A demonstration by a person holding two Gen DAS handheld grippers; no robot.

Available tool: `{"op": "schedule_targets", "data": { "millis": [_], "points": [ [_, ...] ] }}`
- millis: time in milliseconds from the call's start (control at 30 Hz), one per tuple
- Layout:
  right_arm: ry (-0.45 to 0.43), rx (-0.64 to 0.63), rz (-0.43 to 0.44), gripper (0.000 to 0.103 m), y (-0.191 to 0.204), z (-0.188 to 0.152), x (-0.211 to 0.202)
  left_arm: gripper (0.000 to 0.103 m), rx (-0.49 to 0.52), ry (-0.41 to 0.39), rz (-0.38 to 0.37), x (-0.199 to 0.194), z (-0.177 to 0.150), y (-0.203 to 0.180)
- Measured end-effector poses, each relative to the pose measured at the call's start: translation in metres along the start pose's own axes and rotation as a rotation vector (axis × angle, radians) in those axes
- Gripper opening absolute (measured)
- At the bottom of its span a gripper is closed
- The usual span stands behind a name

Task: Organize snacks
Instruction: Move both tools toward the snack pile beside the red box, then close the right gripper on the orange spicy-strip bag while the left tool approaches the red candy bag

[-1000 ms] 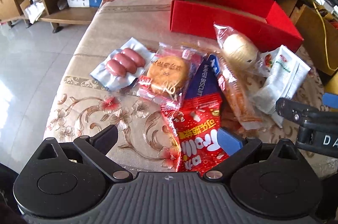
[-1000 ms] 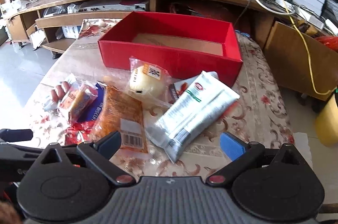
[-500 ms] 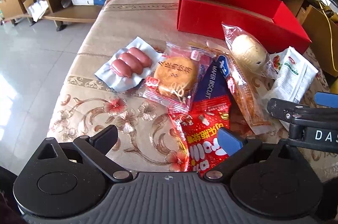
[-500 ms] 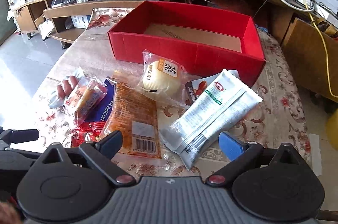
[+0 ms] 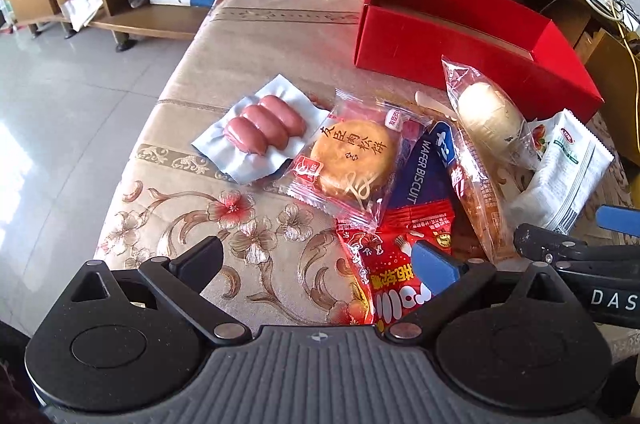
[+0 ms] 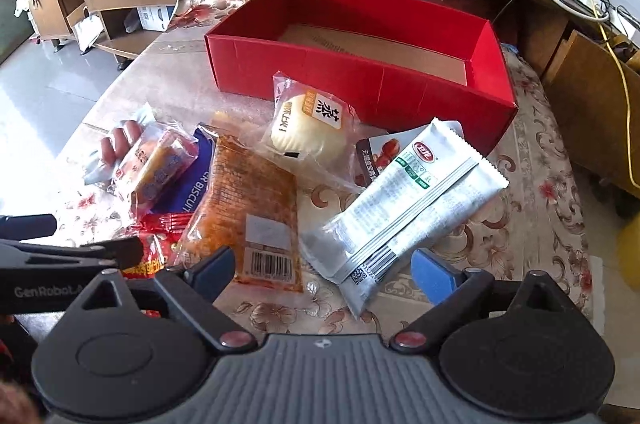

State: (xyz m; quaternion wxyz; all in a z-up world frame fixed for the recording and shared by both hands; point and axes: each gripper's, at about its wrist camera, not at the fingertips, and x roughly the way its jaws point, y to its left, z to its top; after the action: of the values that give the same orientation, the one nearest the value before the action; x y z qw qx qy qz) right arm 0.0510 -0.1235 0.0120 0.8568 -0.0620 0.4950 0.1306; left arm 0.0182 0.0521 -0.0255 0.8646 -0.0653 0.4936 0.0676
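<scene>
Both grippers tilted steeply down before the open red cardboard box (image 6: 360, 79), the right gripper (image 6: 324, 270) spread but just narrowing over the crinkly white foil packet (image 6: 404, 199), the left gripper (image 5: 320, 260) spread above the glossy red snack bag (image 5: 396, 260), bare floral tablecloth (image 5: 256, 63) left of the box.

The blue wafer biscuit packet (image 5: 420, 167) is largely covered by the round cake packet (image 5: 352, 151) and the red snack bag (image 5: 396, 256), whose lower end is hidden behind the left gripper (image 5: 316, 260). A brown packet (image 6: 374, 159) is mostly concealed under the white packet (image 6: 404, 195) and the bun (image 6: 308, 131). The sausages (image 6: 118, 143) are partly screened in the right wrist view. Small print on the wrappers cannot be read
</scene>
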Motion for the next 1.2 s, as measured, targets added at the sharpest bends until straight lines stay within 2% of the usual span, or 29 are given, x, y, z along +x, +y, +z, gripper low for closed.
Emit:
{"op": "schedule_targets", "data": {
  "millis": [433,700,900,1067,1200],
  "points": [
    [0.013,0.01,0.015,0.089,-0.003,0.007,0.007,0.101,-0.012,0.009,-0.003,0.004,0.001,0.002],
    [0.05,0.007,0.05,0.088,-0.002,0.014,0.023,0.1,-0.039,0.034,0.0,0.011,0.002,0.007],
    [0.062,-0.017,0.039,0.09,0.002,0.02,0.034,0.102,-0.04,0.046,-0.006,0.014,0.002,0.007],
    [0.046,0.029,0.094,0.089,-0.003,0.028,0.027,0.102,-0.045,0.061,-0.008,0.016,0.001,0.009],
    [0.058,0.001,0.104,0.089,0.01,0.035,0.037,0.102,-0.037,0.064,-0.02,0.017,0.0,0.007]
  ]
}}
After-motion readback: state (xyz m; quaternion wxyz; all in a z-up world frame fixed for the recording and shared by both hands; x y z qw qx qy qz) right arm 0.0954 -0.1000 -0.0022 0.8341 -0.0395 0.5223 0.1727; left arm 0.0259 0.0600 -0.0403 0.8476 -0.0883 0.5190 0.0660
